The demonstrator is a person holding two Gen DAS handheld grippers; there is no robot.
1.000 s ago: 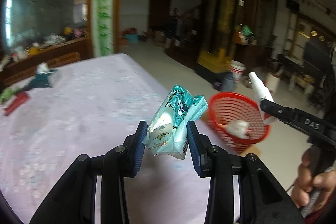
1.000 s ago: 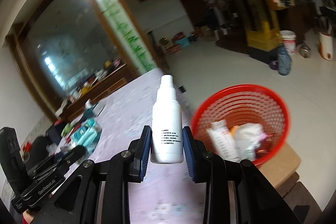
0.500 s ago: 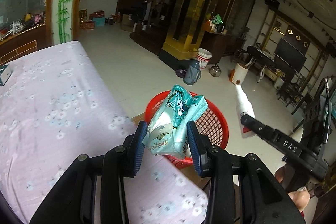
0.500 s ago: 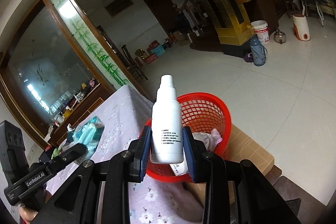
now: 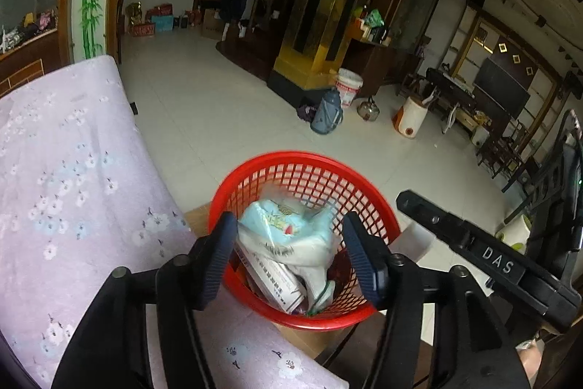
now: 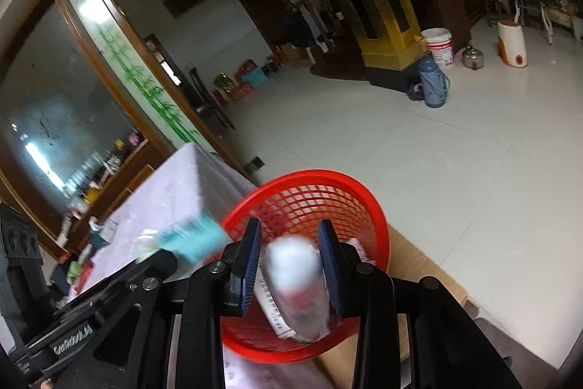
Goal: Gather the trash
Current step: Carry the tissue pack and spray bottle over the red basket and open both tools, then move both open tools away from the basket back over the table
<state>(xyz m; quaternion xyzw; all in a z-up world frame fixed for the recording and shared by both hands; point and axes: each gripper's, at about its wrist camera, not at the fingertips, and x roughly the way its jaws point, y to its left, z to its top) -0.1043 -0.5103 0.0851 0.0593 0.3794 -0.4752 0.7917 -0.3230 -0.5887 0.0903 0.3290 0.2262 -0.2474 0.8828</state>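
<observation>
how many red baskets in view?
1. The red basket sits on a cardboard box beside the table's edge, below both grippers. None visible elsewhere; more could be out of frame.

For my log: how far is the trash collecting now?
Done: a box lies in the red basket. In hand: nothing; left gripper and right gripper stand open, tissue pack and blurred white bottle loose above it. Left: small items on the table's far end.

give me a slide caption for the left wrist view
Open left hand-held gripper above the red basket, tissue pack dropping in.
</observation>
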